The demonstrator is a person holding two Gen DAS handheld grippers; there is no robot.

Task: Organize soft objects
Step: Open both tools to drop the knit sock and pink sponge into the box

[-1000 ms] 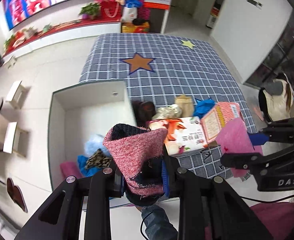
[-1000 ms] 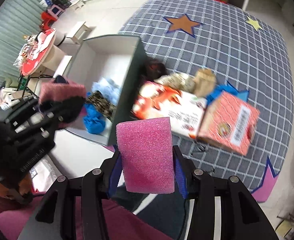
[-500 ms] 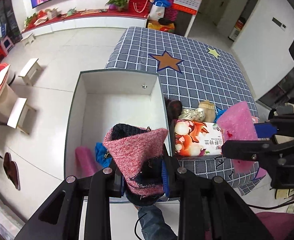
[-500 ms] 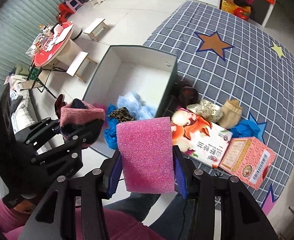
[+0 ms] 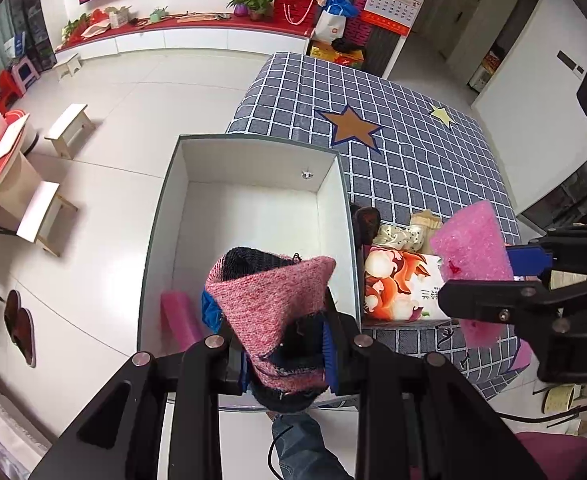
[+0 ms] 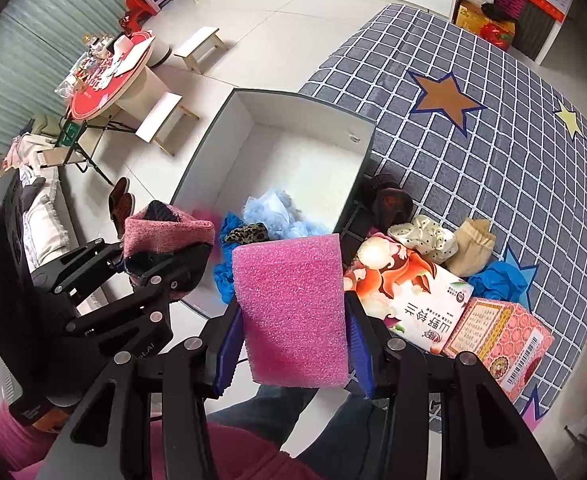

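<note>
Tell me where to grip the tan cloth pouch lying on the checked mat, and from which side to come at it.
Grip the tan cloth pouch at its gathered, narrower top, coming from above. It lies on the checked mat hemmed in by the spotted cloth, the blue fabric and the printed box, so side approaches look crowded. Both grippers are full now: left gripper holds the pink knit piece, right gripper the pink foam block.
</note>
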